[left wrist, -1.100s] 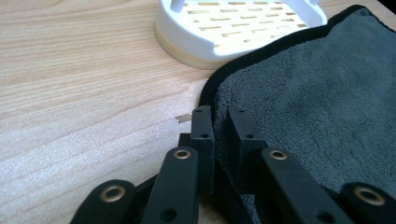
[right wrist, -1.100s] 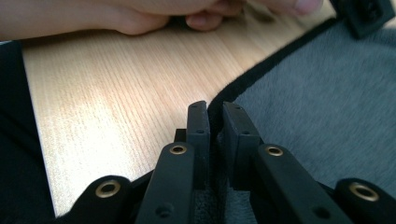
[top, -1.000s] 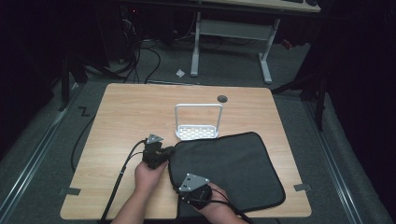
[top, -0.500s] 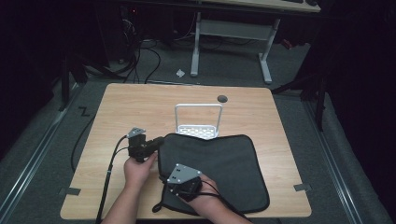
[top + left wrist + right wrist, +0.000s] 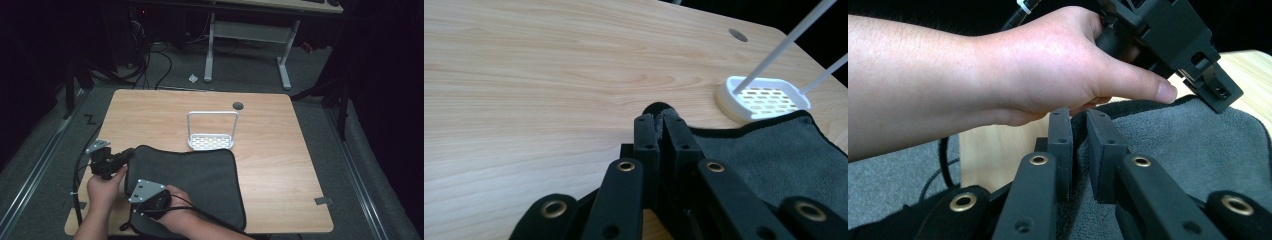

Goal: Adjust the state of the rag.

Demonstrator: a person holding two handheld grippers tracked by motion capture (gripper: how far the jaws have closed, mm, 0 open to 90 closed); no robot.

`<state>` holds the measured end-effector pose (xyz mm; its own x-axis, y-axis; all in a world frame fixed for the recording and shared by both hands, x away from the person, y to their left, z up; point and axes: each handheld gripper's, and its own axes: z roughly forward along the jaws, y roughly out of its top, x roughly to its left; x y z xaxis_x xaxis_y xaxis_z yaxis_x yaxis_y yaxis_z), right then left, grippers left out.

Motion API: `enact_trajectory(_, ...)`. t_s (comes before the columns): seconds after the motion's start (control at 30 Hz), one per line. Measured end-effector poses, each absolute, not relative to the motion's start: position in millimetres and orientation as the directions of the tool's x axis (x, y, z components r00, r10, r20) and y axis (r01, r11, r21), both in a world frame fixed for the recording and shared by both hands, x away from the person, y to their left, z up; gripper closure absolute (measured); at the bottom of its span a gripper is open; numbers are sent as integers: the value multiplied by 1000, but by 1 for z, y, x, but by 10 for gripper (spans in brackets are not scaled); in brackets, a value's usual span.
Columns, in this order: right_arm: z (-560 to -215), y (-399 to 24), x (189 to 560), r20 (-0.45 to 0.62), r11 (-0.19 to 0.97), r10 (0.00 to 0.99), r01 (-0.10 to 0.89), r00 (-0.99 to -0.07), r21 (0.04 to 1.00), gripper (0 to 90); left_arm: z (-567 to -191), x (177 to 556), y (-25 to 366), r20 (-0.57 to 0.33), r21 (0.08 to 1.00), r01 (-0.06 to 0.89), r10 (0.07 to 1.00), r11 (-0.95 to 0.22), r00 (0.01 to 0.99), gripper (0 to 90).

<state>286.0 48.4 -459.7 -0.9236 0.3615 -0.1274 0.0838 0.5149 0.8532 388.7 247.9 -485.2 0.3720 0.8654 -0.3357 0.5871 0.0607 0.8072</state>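
A dark grey cloth (image 5: 200, 172) lies on the near half of the wooden table (image 5: 150, 115). My left gripper (image 5: 127, 154) is shut on the cloth's far left corner. In the left gripper view the jaws (image 5: 660, 120) pinch a bunched fold of the cloth (image 5: 774, 150). My right gripper (image 5: 134, 196) is shut on the cloth's near left edge. In the right gripper view grey fabric (image 5: 1188, 150) fills the narrow gap at the gripper (image 5: 1079, 125). The left hand (image 5: 1048, 65) is just beyond it.
A white wire rack (image 5: 211, 141) with a perforated base stands at mid-table, touching the cloth's far edge; it also shows as the rack (image 5: 764, 97) ahead of the left gripper. A round hole (image 5: 238, 105) sits behind it. Cables trail off the table's near left corner.
Both hands have moved left and slightly up, dragging the cloth leftward across the table; its right edge has pulled in from the table's right side.
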Motion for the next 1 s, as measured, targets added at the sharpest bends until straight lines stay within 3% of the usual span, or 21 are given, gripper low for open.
enact_trajectory(0.3,-455,40,285,-138,513,375,81,-917,855,822,-480,390,230,-350,818,571,853,75,389,853)
enact_trajectory(0.73,-448,-55,278,-164,469,502,108,-849,877,821,-471,404,142,-353,822,568,825,49,440,850)
enact_trajectory(1.0,-460,-110,273,-147,455,565,158,-812,876,821,-473,408,89,-298,822,569,822,-37,484,850)
